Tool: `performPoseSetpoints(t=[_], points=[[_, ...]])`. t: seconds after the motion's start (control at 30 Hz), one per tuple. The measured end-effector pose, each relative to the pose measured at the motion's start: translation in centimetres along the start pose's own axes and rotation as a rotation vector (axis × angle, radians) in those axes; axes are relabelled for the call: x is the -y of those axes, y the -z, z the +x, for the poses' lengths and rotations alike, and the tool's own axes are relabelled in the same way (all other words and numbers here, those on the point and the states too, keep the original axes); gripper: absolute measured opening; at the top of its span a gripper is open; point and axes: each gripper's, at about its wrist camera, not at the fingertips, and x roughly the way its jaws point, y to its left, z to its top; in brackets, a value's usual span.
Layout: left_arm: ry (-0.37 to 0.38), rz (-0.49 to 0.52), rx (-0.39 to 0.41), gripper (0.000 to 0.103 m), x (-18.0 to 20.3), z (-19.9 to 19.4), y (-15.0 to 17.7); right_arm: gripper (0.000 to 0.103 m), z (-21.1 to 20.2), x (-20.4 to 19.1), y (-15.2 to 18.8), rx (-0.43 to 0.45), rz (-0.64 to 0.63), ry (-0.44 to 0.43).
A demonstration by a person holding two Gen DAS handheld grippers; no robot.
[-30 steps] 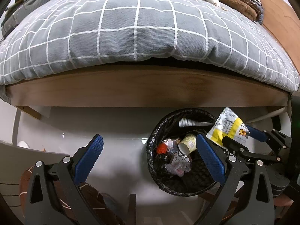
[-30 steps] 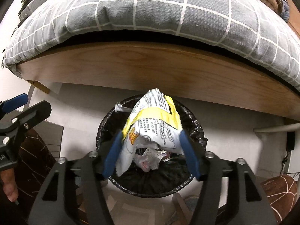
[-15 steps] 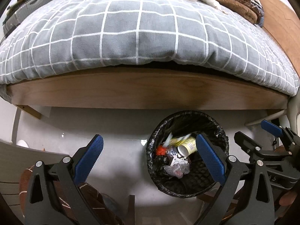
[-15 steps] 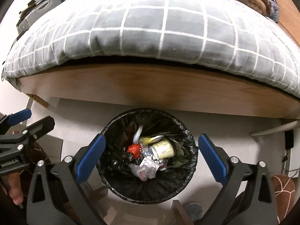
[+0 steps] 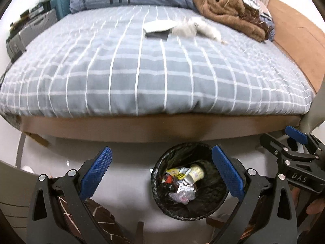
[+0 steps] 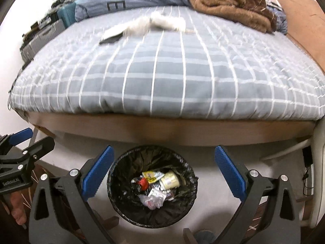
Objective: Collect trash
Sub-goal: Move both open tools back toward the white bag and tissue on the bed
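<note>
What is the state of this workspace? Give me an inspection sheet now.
Surface: pale floor below a bed with a grey checked cover.
Job's things: black-lined bin holding a yellow wrapper, a cup, a red scrap and clear plastic.
Clutter: white tissue and a flat dark item lie on the bed; brown blanket at its head.
Grippers: left gripper open, empty; right gripper open, empty, its jaws having just opened.
Cables: dark cord at right wall.
Surroundings: cases beside the bed.
</note>
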Motion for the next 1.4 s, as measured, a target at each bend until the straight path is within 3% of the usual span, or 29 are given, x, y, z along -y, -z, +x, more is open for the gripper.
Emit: performPoseSetpoints(t=[0.37,0.6,0.87,1.4], points=[[-0.005,0.018,0.083,0.097,1.6,-4.6,-4.0,0.095,-6.1,1.3,-4.5,0.119,0.019,-0.002],[-0.011,0.002,0.091,0.097,1.5,-4.3,-7.2,0.095,-6.2,1.7,-7.4,0.139,0.006,0.006],[-0.003,-0.010,0.087,0.097,0.6,-0.4,-12.6,0.095,-2.2,2.0,-12.9,0.109,-0.029,0.011],[0.002,-0.072,0.096,0.097,-2.9,11.5,-24.2,0.095,11.0,1.6,-24.6,0.104,-0.039,-0.018]])
